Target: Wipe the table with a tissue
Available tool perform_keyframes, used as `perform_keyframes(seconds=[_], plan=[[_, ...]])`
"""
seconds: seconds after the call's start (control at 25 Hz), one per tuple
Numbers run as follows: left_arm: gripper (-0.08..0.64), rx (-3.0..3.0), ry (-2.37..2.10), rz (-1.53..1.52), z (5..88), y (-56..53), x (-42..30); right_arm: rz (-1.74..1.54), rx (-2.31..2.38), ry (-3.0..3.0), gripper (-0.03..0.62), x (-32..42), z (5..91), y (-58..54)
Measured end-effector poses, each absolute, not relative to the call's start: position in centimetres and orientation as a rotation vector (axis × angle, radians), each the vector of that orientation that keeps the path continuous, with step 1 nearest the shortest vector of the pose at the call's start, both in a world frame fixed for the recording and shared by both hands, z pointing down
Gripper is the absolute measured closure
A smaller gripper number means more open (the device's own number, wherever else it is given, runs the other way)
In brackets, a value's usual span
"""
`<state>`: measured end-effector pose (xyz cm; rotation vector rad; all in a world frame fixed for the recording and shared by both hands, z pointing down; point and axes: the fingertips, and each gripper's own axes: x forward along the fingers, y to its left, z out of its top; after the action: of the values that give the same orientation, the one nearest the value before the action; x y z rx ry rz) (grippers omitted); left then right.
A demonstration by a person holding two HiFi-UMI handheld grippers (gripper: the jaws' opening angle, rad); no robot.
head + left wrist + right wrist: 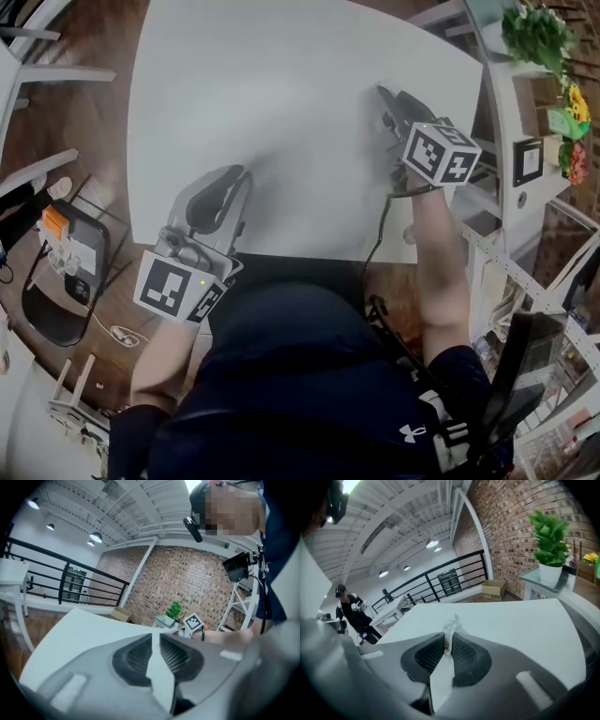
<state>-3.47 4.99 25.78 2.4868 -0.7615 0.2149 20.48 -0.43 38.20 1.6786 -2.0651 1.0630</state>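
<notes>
The white table (281, 94) fills the middle of the head view. My right gripper (382, 93) lies low over its far right part, jaws pointing away from me. In the right gripper view its jaws are shut on a small crumpled white tissue (451, 626) that pokes out at the tips, just above the table (511, 620). The tissue is too small to make out in the head view. My left gripper (240, 175) rests near the table's front edge, left of my body. In the left gripper view (154, 638) its pads meet with nothing between them.
A white shelf with a green plant (536, 33) and flowers (574, 103) stands right of the table. A black chair (56, 281) and white furniture sit at the left. A cardboard box (493, 590) and a distant person (349, 609) are beyond the table.
</notes>
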Motion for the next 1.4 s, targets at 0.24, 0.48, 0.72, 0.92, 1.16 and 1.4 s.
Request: perform_keyframes(seconds=[0.24, 0.48, 0.72, 0.92, 1.16, 1.4], plan=[[0.512, 2.492, -0.716, 0.208, 23.8, 7.7, 1.2, 1.172, 1.859, -2.256, 0.551, 24.2, 32.4, 5.1], [0.512, 2.527, -0.744, 0.181, 20.7, 10.3, 3.7, 1.211, 1.92, -2.35, 0.551, 25.4, 28.8, 11.6], [0.512, 2.561, -0.676, 0.162, 19.3, 12.5, 3.9, 1.065, 1.996, -2.392, 0.551, 22.4, 24.9, 15.6], [0.513, 2.603, -0.564, 0.114, 18.4, 15.0, 2.3, 0.844, 2.129, -2.336, 0.551, 19.8, 21.6, 18.3], [0.518, 2.644, -0.48, 0.052, 16.8, 17.9, -2.3, 0.651, 2.191, -2.287, 0.551, 14.4, 18.9, 21.3], [0.522, 2.663, -0.408, 0.039, 16.0, 20.4, -5.3, 0.555, 2.242, -2.25, 0.551, 10.5, 17.0, 24.0]])
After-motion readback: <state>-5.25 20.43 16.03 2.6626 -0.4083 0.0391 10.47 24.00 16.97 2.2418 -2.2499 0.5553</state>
